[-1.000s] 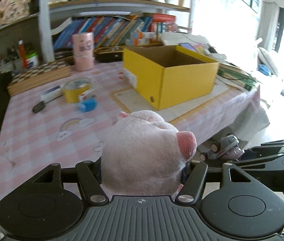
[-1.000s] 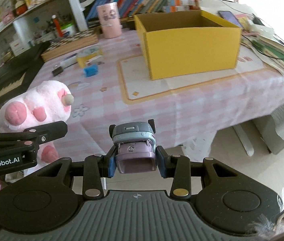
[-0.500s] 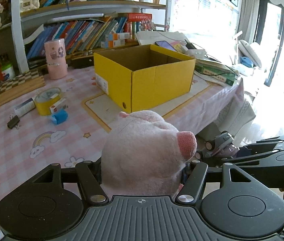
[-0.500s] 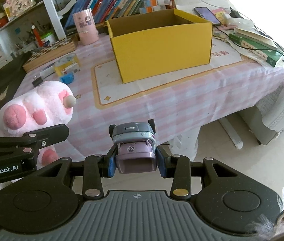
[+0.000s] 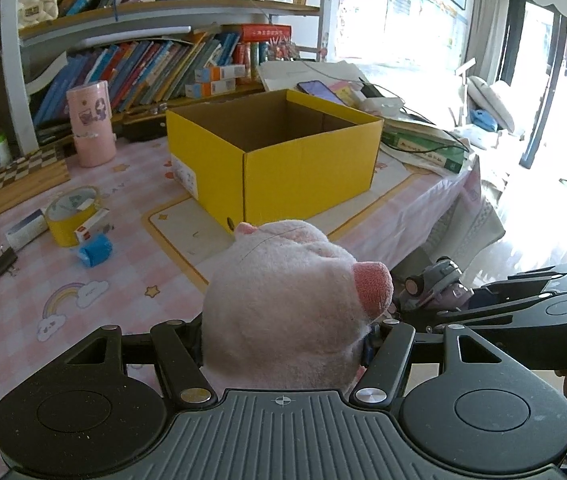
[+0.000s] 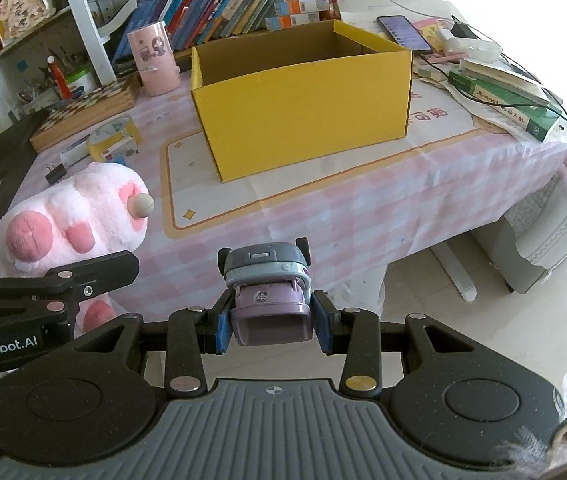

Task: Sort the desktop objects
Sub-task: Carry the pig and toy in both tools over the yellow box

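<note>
Left tongs [image 5: 283, 336] are clamped on a pink plush pig [image 5: 283, 312], its body filling the gap between the fingers. Right tongs [image 6: 270, 326] are closed narrowly on a small purple and grey toy car [image 6: 268, 292], blue pads pressing its sides. Both items hang clear of the tabletop [image 6: 323, 208], near its front edge, well short of the open yellow box [image 6: 303, 108].

Risks: the car is held low on its body, over bare floor [image 6: 503, 340]; a slip in the grip would likely drop it there rather than on the tabletop. The two tongs travel close together, so a collision or a snag on the plush could occur on approach to the box. The plush is soft and may shift in the clamp.

View differences: the left wrist view shows the inside of the box, apparently empty, though its floor is only partly seen, and loose items remaining at left, among them a yellow tape roll [image 5: 69, 216]. The right wrist view alone shows the pad contact on the car and the pig's underside and feet.
</note>
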`<state>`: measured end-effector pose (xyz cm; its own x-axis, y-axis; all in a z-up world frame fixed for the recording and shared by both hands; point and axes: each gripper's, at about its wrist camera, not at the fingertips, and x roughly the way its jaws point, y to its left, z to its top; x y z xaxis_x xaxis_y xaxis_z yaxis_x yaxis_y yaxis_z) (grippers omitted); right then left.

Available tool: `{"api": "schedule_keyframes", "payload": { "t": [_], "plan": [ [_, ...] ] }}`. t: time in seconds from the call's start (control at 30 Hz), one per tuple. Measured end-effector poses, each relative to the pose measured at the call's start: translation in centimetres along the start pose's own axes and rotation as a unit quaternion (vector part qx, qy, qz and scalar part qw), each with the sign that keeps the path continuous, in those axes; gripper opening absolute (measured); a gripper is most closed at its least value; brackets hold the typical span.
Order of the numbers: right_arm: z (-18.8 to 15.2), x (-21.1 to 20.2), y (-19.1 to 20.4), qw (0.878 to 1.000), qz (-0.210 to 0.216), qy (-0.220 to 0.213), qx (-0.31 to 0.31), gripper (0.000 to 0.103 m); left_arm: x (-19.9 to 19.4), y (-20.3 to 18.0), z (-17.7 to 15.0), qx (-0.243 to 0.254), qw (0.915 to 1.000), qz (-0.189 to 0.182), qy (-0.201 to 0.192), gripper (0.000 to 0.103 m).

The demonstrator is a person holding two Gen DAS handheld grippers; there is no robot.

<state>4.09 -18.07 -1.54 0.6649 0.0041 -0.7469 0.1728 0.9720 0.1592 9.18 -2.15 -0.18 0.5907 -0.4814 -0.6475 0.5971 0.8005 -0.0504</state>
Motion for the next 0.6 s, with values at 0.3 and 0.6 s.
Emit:
{"api": "schedule_keyframes", "payload": {
  "t": [0.3, 0.6],
  "plan": [
    [1.3, 0.6, -1.1, 1.0, -0.004, 0.002, -0.006, 0.037, 1.3, -0.7, 1.0, 0.002, 1.0, -0.007, -0.001, 0.065],
    [2.8, 1.5, -2.9, 1.0, -0.003, 0.005, -0.01, 0.037, 3.0, -2.0, 2.3, 0.006, 0.9999, -0.01, -0.001, 0.065]
  ]
}}
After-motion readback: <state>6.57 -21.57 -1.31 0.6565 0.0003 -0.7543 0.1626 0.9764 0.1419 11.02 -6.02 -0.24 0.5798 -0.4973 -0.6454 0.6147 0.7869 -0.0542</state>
